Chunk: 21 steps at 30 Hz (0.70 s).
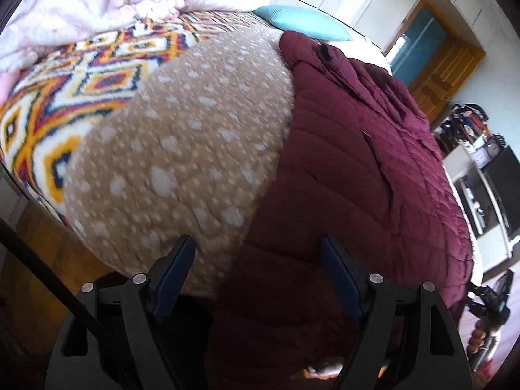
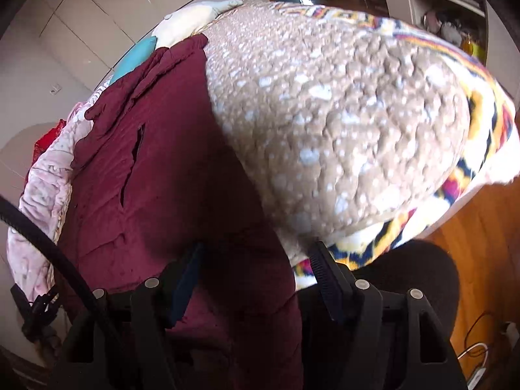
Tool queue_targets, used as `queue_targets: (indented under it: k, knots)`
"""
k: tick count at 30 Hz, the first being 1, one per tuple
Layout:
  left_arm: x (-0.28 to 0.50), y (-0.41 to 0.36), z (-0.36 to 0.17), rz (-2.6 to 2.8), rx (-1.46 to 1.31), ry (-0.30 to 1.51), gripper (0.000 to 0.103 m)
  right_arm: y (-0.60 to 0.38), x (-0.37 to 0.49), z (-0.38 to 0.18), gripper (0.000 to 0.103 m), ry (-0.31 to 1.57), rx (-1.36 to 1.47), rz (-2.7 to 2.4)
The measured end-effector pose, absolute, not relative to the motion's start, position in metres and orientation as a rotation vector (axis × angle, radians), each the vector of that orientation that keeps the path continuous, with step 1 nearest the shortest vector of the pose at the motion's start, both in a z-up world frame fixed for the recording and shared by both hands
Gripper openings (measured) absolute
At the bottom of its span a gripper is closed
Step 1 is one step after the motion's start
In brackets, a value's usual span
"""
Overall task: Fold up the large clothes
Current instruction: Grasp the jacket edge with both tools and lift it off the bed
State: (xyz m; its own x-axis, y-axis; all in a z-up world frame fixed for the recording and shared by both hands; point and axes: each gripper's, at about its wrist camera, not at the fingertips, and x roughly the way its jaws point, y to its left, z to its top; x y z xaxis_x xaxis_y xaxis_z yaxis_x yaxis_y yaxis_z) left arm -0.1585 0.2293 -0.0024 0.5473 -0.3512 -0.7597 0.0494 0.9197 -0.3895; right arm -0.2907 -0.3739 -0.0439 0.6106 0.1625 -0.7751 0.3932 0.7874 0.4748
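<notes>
**Both grippers spread above the coat at the bed's near edge**

Left-wrist and right-wrist views, taken together. I had the left gripper [image 1: 258,248] pointed steeply down with its jaws spread wide and nothing between them; beneath the gap lay the seam where the maroon quilted coat [image 1: 357,162] met the tan spotted blanket [image 1: 182,149]. The right gripper [image 2: 255,255] was likewise released, with no cloth pinched between its pads; its jaws hung over the coat's [image 2: 146,162] lower part, close to the bed's near edge, the right-hand finger just beside the hanging border of the patterned blanket [image 2: 481,110]. The coat lay spread flat along one side of the bed, reaching from the near edge towards the far end, where a teal pillow [image 1: 305,22] sat just beyond its upper part. A slit pocket [image 2: 133,162] showed on its front. The tan spotted blanket [image 2: 341,113] covered the bed beside it, their edges touching. The patterned blanket [image 1: 65,81] lay under the tan one, and a pale pink quilt [image 1: 81,0] was heaped at the far corner. Wooden floor [image 2: 471,276] showed below the bed's edge. A black cable [image 2: 42,237] crossed the lower left of the right-wrist view.
</notes>
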Motion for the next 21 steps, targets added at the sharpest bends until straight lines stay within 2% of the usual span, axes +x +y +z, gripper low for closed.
queue_targets:
  k: [4,9,21]
  knots:
    - [-0.171,0.208,-0.01,-0.3,-0.288,1.002,0.079,-0.362,-0.299,-0.057,0.072,0.966,0.706,-0.084]
    - [-0.186,0.183,-0.007,-0.265,-0.104,0.98,0.079,-0.327,-0.305,-0.069,0.073,1.067,0.557,-0.074]
    - [-0.2,0.176,-0.02,-0.225,-0.036,1.031,0.077,-0.278,-0.298,-0.077,0.074,1.157,0.341,-0.058]
